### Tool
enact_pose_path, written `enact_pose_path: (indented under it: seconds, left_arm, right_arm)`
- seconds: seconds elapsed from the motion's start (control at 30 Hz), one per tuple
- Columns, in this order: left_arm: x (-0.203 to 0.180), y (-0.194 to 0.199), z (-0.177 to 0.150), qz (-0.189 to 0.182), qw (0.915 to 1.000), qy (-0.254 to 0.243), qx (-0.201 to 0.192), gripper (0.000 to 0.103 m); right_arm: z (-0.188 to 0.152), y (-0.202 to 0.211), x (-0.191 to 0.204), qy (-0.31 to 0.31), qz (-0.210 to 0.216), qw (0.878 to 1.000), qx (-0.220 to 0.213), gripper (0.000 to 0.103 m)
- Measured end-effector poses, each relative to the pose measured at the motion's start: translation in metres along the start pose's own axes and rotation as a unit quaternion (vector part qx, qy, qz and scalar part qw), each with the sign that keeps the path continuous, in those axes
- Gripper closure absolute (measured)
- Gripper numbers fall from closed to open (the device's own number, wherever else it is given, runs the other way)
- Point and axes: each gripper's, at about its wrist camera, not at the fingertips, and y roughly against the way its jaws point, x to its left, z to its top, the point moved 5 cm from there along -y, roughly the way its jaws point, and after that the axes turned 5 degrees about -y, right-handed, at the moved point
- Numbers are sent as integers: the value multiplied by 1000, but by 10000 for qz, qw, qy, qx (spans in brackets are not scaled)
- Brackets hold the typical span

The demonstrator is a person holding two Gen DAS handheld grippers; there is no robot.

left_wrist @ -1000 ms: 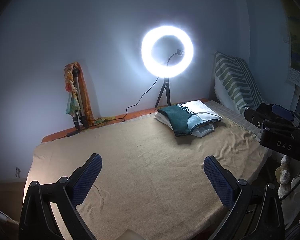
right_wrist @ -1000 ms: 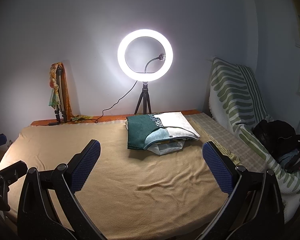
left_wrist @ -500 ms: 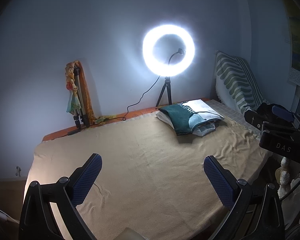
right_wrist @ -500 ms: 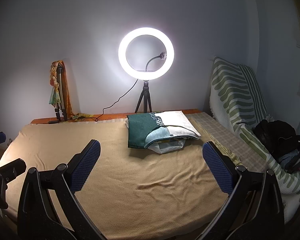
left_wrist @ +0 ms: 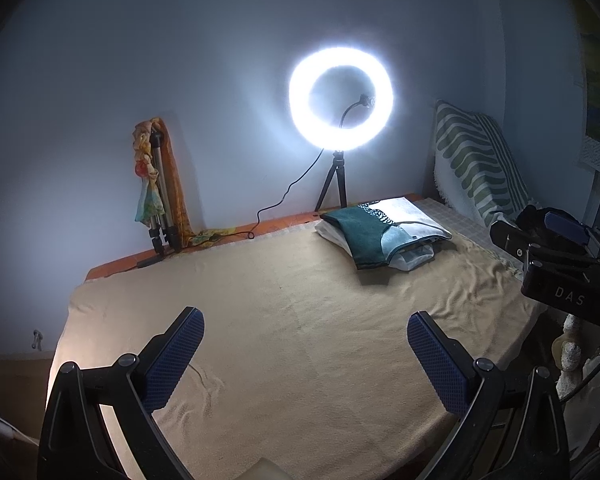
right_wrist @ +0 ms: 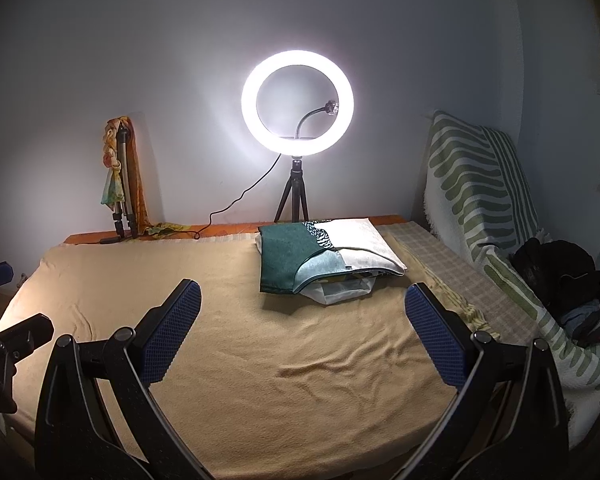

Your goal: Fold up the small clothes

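Observation:
A stack of folded clothes (left_wrist: 384, 238) (right_wrist: 324, 254), dark green and white on top, lies at the far right of a tan blanket (left_wrist: 292, 320) (right_wrist: 236, 320). My left gripper (left_wrist: 304, 356) hovers open above the blanket's near part, nothing between its blue-padded fingers (left_wrist: 174, 360). In its own view my right gripper (right_wrist: 302, 328) is open too and holds nothing, well short of the stack. The right gripper's body (left_wrist: 560, 264) shows at the right edge of the left wrist view. A pile of dark clothes (right_wrist: 568, 284) rests on the striped cover at the right.
A lit ring light on a small tripod (right_wrist: 297, 108) stands behind the stack, its cable trailing left. A folded tripod draped with cloth (right_wrist: 120, 176) leans on the wall at the back left. A green-striped cover (right_wrist: 476, 184) rises on the right.
Both views have drifted very slightly; the ring light sits a touch higher in the frames. Both grippers stay open and the stack has not moved.

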Motion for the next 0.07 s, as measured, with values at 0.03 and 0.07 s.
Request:
enact_pose_path:
  seconds: [0.03, 0.07]
  left_arm:
    - [1, 0, 0, 0, 10000, -7, 2, 0]
    - [1, -1, 0, 6, 10000, -10, 4, 0]
  right_arm:
    - [0, 0, 0, 5, 9, 10000, 5, 0]
    - [-1, 0, 0, 6, 7, 10000, 9, 0]
